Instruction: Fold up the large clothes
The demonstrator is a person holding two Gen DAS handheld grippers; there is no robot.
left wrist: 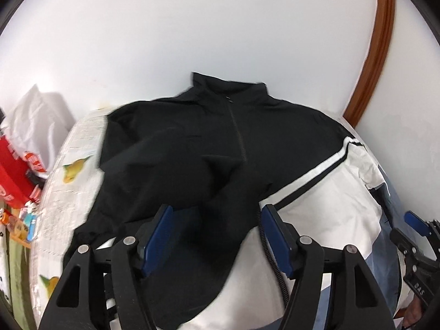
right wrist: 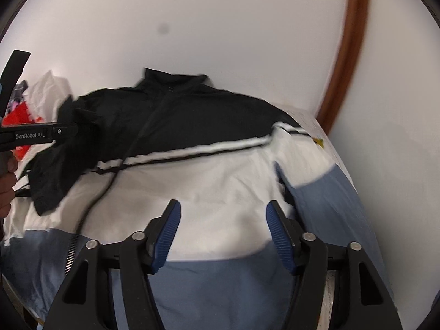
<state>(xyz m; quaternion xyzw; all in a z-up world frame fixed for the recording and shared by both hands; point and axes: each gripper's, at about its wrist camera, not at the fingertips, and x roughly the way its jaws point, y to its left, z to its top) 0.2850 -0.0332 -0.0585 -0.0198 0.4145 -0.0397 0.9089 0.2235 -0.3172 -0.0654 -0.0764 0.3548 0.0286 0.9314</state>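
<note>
The jacket (right wrist: 209, 170) lies front-up across the tabletop (left wrist: 68, 148), collar toward the white wall (left wrist: 220, 22), zipped up the middle. It is black over the shoulders, white across the chest with a thin black stripe, and pale blue at the hem. It looks like thin, light windbreaker cloth: soft, limp, probably a bit slick, so it should slide over itself easily and will not hold a crease unless pressed flat. The black sleeve (left wrist: 170, 181) on the left side is folded in over the chest and sits puffed up instead of flat. Good places to take hold, I would say, are the cuff or the shoulder seam for the sleeves, and the two hem corners for the body; the zip (left wrist: 239, 137) gives the middle a stiffer line to fold about.

The left tongs (left wrist: 217, 236) hang wide open over that black sleeve; from the right-hand camera the cloth bunches close by them, but I cannot see it pinched, so they seem to have hold of nothing. The right tongs (right wrist: 222, 233) are spread wide too, empty, above the white and blue front panel.

Printed in white on the side of the left tool is "GenRobot.AI". The right tool carries small letters that look like "DAS". The tabletop cover has a pear pattern and fine print too blurred to read. Red packaging (left wrist: 16, 170) at the far left bears white lettering I cannot make out. A brown wooden trim (left wrist: 376, 55) runs up the wall.
</note>
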